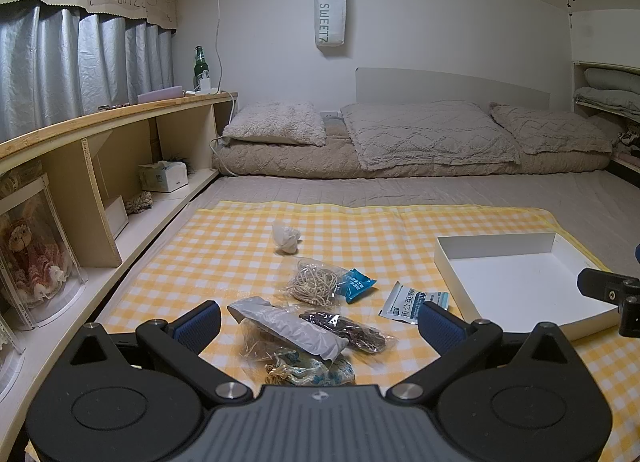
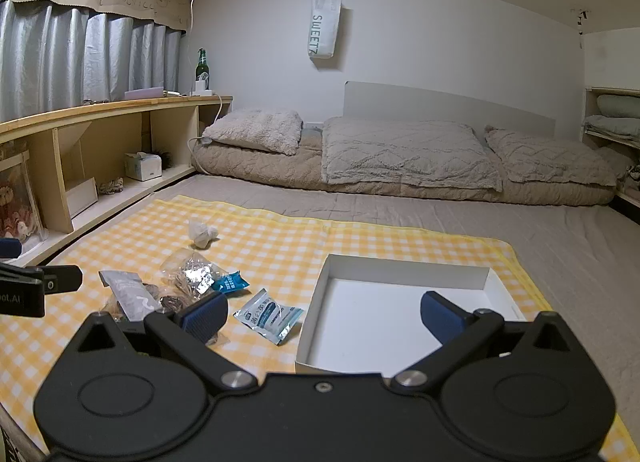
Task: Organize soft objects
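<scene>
Several soft packets lie on a yellow checked cloth [image 1: 360,230]. A grey pouch [image 1: 286,326], a dark brown bag [image 1: 344,328], a clear bag of rubber bands [image 1: 316,280], a small blue sachet [image 1: 356,285], a flowered pouch [image 1: 316,372], a white-blue sachet [image 1: 408,300] and a crumpled white wad [image 1: 286,238]. My left gripper [image 1: 320,322] is open above the pile, empty. My right gripper [image 2: 324,314] is open, empty, over the near edge of a white shallow box [image 2: 400,274]. The white-blue sachet [image 2: 268,316] lies left of the box.
A wooden shelf unit [image 1: 120,166] runs along the left, with a tissue box [image 1: 164,176] and a green bottle [image 1: 199,66]. Pillows and a folded quilt [image 1: 420,134] lie at the back. The right gripper's edge [image 1: 612,294] shows at the right in the left wrist view.
</scene>
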Motion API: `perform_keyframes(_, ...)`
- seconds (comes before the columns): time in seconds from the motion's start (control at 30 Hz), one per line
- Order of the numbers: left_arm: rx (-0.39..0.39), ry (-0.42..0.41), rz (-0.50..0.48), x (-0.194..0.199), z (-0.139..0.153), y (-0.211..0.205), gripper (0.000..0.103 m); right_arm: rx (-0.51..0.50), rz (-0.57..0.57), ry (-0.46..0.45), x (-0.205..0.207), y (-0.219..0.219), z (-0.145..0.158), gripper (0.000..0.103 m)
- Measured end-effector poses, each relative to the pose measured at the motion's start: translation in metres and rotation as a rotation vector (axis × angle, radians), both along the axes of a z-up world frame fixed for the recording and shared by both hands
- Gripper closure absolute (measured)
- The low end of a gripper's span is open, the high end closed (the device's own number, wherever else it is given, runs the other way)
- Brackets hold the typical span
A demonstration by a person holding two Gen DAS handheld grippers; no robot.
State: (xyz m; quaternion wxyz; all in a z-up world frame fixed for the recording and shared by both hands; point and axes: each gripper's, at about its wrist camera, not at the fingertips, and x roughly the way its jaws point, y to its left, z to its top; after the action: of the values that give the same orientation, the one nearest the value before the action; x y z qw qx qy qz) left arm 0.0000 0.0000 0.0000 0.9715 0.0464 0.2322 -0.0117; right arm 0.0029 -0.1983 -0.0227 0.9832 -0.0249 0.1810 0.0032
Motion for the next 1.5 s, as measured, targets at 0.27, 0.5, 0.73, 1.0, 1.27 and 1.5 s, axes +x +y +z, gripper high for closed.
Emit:
perform_keyframes(0.27,0.000,0.000,0.000,0.0000,0.0000,0.0000,0.000,-0.001,0.001,0.001,0.0001,0.0002,-0.0001,0.000)
perform_keyframes(0.5,0.000,0.001,0.000,0.0000,0.0000,0.0000,0.000,-0.001,0.001,0.001,0.0002,0.0005,0.0001,0.000)
perform_keyframes(0.73,0.000,0.001,0.000,0.0000,0.0000,0.0000,0.000,-0.002,0.000,0.002,0.0000,0.0005,0.0000,0.000)
perform_keyframes(1.0,0.001,0.001,0.000,0.0000,0.0000,0.0000,0.000,-0.002,0.001,0.002,-0.0001,0.0009,-0.0004,0.000)
perform_keyframes(1.27,0.005,-0.005,0.004,0.0005,0.0005,0.0012,0.000,-0.003,0.007,-0.002,-0.0006,0.0027,-0.0007,0.000)
perform_keyframes(1.5,0.045,-0.016,0.047,0.0058,0.0033,0.0047,0.000,-0.004,0.007,-0.015,-0.0023,0.0010,0.0042,0.000)
